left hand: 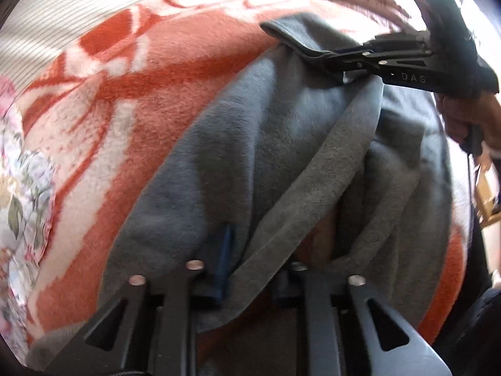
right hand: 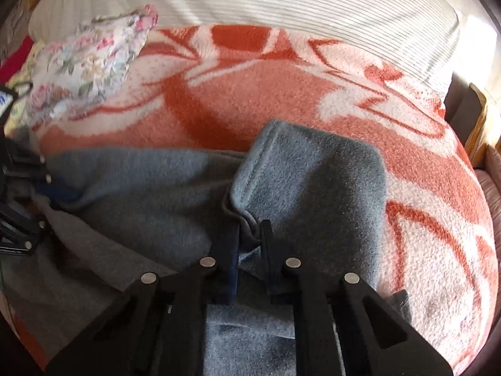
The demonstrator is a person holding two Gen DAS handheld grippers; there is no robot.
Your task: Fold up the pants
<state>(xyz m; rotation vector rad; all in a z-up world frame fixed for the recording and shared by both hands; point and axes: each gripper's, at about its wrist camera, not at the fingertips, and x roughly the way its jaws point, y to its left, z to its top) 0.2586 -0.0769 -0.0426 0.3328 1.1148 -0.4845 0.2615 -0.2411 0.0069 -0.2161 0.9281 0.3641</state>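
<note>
A: Where do we have the grey fleece pants (right hand: 150, 194) right now?

B: They lie bunched on the orange-and-white blanket (right hand: 250, 106) that covers the bed, with one hemmed end turned up near our right gripper (right hand: 249, 241).

A: And what is that claw doing?

B: Its jaws are pressed in on a fold of fleece just below that hemmed end (right hand: 300, 163), so we judge it is pinching the pants there. From the other camera the same gripper (left hand: 316, 51) bites the far edge of the cloth.

A: The left gripper (left hand: 247, 269)?

B: Its jaws stand close together with a grey band of fabric (left hand: 313, 175) running down between them. It looks pinched, though the pads are partly hidden by cloth.

A: Why one grip at each end?

B: We reckon it lets us lift and stretch the garment flat before doubling it over. The flowered cloth (right hand: 90, 59) sits well apart, out of our way.
</note>
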